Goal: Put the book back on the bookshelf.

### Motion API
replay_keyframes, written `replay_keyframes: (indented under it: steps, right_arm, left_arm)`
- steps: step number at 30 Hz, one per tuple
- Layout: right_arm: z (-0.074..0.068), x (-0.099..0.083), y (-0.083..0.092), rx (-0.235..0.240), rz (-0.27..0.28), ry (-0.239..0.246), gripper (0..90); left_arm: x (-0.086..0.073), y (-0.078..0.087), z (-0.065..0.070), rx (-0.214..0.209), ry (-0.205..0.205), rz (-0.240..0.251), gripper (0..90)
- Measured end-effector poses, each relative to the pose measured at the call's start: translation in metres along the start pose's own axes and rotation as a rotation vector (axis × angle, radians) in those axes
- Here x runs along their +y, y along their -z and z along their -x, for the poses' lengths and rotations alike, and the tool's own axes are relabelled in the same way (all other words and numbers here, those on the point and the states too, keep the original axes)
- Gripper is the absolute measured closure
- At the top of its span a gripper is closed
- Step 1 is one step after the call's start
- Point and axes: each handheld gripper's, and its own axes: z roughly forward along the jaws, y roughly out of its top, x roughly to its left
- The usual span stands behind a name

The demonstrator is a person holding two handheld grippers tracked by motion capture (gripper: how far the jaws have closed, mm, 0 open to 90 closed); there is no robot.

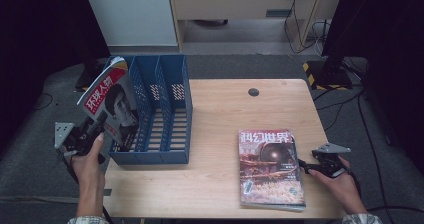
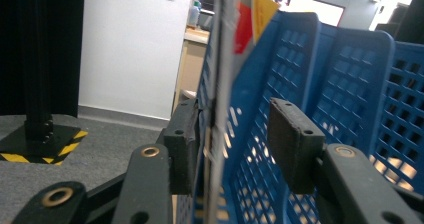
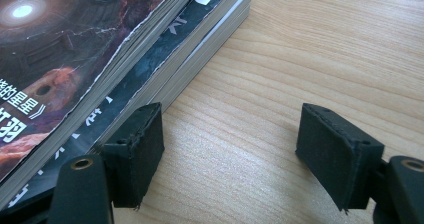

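Observation:
A magazine with a red title band and a portrait cover stands tilted in the leftmost slot of the blue file rack. My left gripper is at its lower left edge. In the left gripper view the magazine's edge runs between the jaws of the left gripper. It lies against the left pad, and the right pad stands clear of it, so the gripper is open. My right gripper rests open at the right edge of a stack of magazines. Bare wood shows between the jaws of the right gripper, with the stack beside its left pad.
The rack has three slots and stands at the left edge of the wooden table. A round cable hole sits near the table's far edge. Dark stands and cables occupy the floor around the table.

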Motion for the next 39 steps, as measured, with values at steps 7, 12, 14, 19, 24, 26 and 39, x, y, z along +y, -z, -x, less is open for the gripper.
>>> replay_keyframes:
  steps: [7,12,14,19,24,26,39]
  right_arm:
    - [0.000,0.000,0.000,0.000,-0.004,0.006,27.1]
    - [0.001,0.001,0.000,0.000,-0.003,0.008,27.1]
    - [0.001,0.001,0.000,0.000,-0.003,0.009,27.1]
    - [0.000,0.000,0.000,-0.001,-0.005,0.005,27.0]
    - [0.000,0.000,0.000,-0.003,-0.004,0.002,26.9]
    - [0.000,0.000,0.000,-0.003,-0.005,0.002,26.8]
    - [0.000,0.000,0.000,-0.002,-0.007,-0.001,26.4]
  left_arm:
    - [-0.015,0.022,0.010,0.008,-0.006,-0.021,51.4]
    - [-0.020,0.030,0.016,0.009,-0.032,-0.049,51.5]
    - [-0.021,0.033,0.020,-0.005,-0.035,-0.054,51.5]
    - [-0.023,0.030,0.038,-0.044,-0.064,-0.087,49.7]
    - [-0.025,0.020,0.054,-0.090,-0.074,-0.126,46.8]
    - [-0.026,0.018,0.058,-0.098,-0.076,-0.132,46.2]
    - [-0.033,-0.005,0.099,-0.191,-0.140,-0.215,36.7]
